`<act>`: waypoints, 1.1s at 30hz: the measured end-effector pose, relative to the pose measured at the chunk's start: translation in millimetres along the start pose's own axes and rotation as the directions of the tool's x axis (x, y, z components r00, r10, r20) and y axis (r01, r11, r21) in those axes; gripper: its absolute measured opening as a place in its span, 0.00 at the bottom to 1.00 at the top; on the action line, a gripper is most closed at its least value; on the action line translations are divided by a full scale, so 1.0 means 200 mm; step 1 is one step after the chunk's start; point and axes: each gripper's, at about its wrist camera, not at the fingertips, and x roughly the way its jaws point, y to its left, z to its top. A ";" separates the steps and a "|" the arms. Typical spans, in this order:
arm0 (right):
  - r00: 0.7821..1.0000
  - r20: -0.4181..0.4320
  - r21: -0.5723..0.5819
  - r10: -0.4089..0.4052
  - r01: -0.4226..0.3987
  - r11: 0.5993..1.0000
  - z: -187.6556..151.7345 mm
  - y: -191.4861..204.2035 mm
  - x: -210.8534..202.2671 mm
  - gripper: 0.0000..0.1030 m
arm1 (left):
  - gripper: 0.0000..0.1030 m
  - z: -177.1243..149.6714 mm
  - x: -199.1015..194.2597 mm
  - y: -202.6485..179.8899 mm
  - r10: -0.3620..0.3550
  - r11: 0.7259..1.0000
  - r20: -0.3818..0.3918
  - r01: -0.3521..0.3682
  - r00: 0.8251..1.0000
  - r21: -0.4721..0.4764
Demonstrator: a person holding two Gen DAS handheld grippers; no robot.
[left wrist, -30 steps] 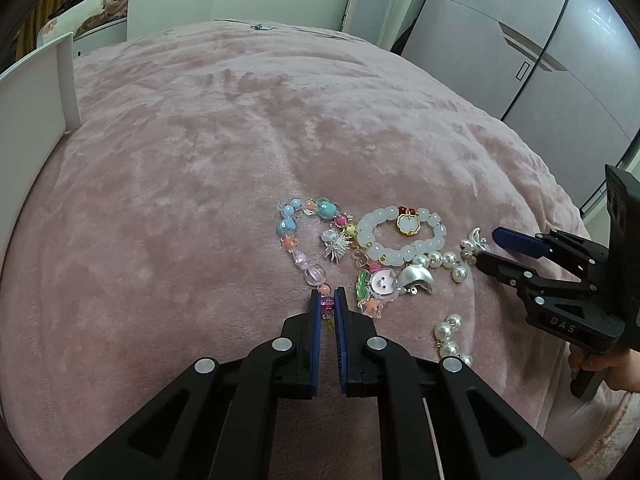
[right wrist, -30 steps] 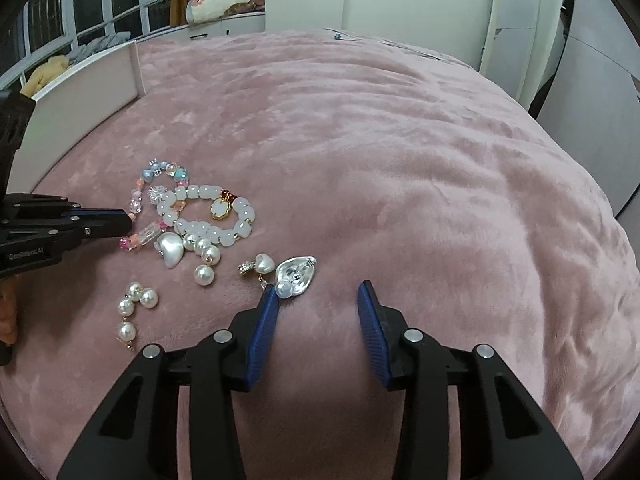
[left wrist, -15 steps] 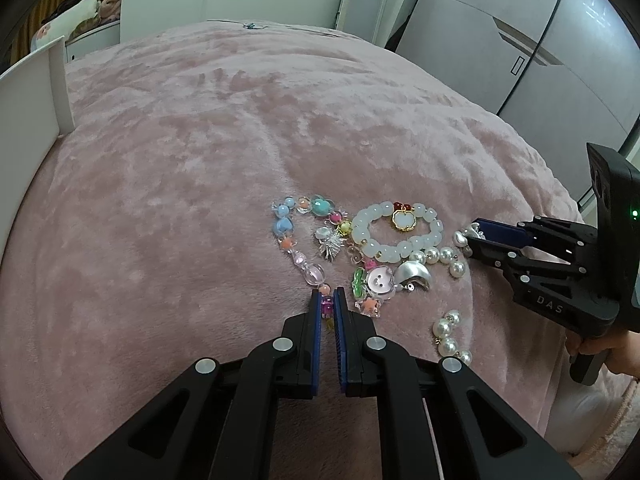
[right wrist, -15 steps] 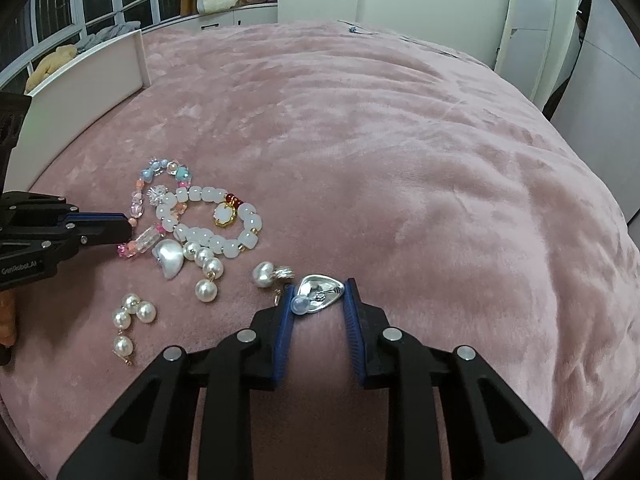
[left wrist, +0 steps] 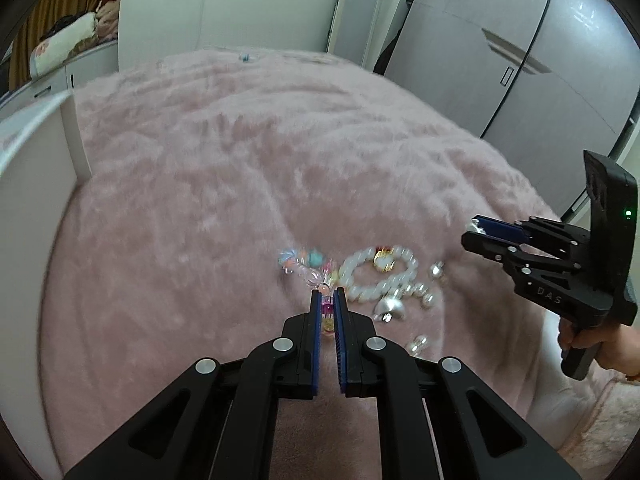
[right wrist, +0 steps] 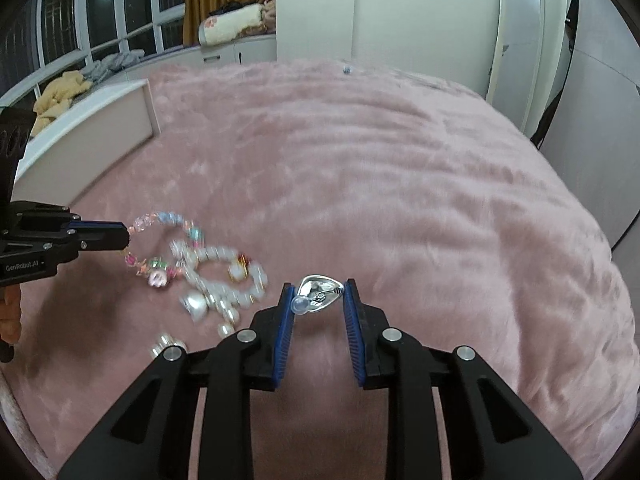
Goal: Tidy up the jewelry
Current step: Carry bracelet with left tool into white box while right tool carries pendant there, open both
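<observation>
My left gripper [left wrist: 328, 300] is shut on a colourful bead bracelet [left wrist: 304, 266] and lifts it off the pink blanket; in the right wrist view the bracelet [right wrist: 160, 248] hangs from the left gripper [right wrist: 124, 236]. My right gripper [right wrist: 318, 298] is shut on a silver heart earring [right wrist: 320, 294] with a pearl and holds it above the blanket; it shows in the left wrist view [left wrist: 474, 232] too. A white bead bracelet [left wrist: 378, 270] with a gold charm and loose pearl earrings [left wrist: 416, 294] lie on the blanket.
The pink plush blanket [right wrist: 400, 184] covers a bed. A white board [left wrist: 36, 168] stands along the bed's left edge. Grey wardrobe doors [left wrist: 520, 64] stand at the right. A silver heart piece [right wrist: 194, 304] lies among the pearls.
My right gripper closed on the silver heart earring and lifted it. My left gripper rose with the colourful bracelet, dragging it off the blanket.
</observation>
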 end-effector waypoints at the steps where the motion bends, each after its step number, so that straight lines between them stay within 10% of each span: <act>1: 1.000 0.012 -0.001 0.003 -0.003 1.000 0.03 0.01 -0.02 0.24 | 0.10 0.02 -0.03 0.00 -0.011 1.000 0.009 0.011 1.000 0.001; 17: 0.977 0.148 -0.132 0.152 -0.132 0.982 0.53 0.38 -0.18 0.24 | 0.10 0.33 -0.60 0.08 0.053 0.998 0.193 -0.056 0.980 0.010; 33: 0.908 0.120 -0.170 0.402 -0.380 0.909 1.07 1.12 -0.08 0.24 | 0.11 0.28 -1.13 0.81 0.334 0.931 0.216 -0.286 0.917 -0.228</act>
